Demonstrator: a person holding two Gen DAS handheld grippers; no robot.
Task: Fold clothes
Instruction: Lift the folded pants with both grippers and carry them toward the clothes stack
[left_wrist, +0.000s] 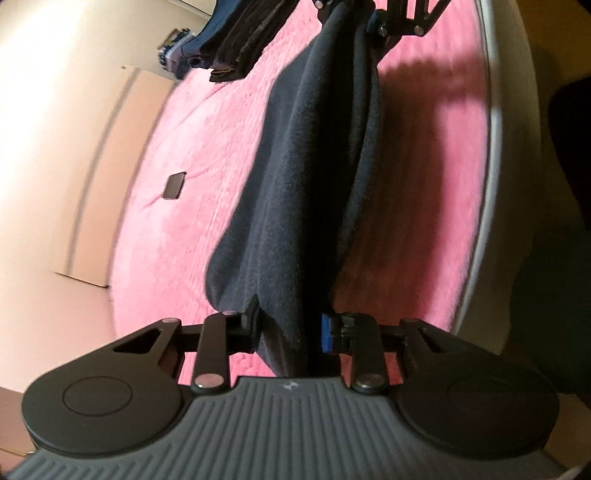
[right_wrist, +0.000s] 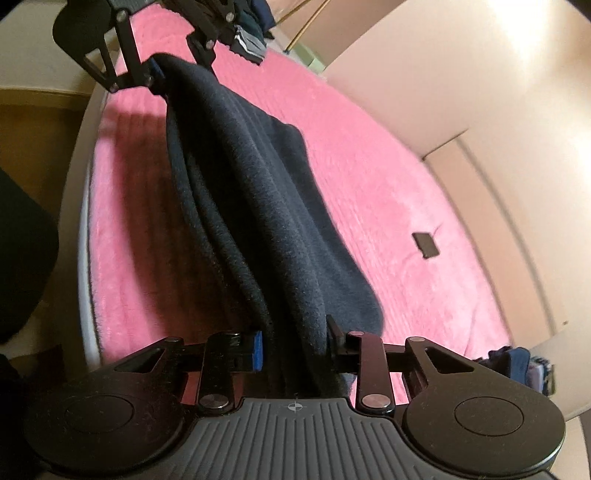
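Holding a dark garment (left_wrist: 295, 177) stretched in the air between the left hand-held gripper (left_wrist: 291, 328) and the right hand-held gripper (right_wrist: 295, 343), above a bed (left_wrist: 177, 122) with a pink cover. Probably in the middle of a fold, with the cloth lifted and doubled lengthwise.

To do this step well: keeping both ends at the same height and pulling gently apart, so that the hanging layers fall straight and even. Lowering slowly onto the free pink area, first the drooping lower edge, then the held edge, so that no wrinkle gets trapped under. Not letting go on one side before the cloth rests on the bed, otherwise risk of the fold sliding open. Soft, thick-looking fabric, so likely to sag in the middle if the pull gets loose.

Left hand-held gripper closed on one end of the garment, cloth bunched between its fingers; right one clamped on the opposite end in the same way. From each end, running away toward the other one, with loose folds hanging down toward the cover.

Also on the bed: a small dark flat thing (right_wrist: 425, 244) well apart from the garment, and a pile of clothes (left_wrist: 221, 40) near the far edge.
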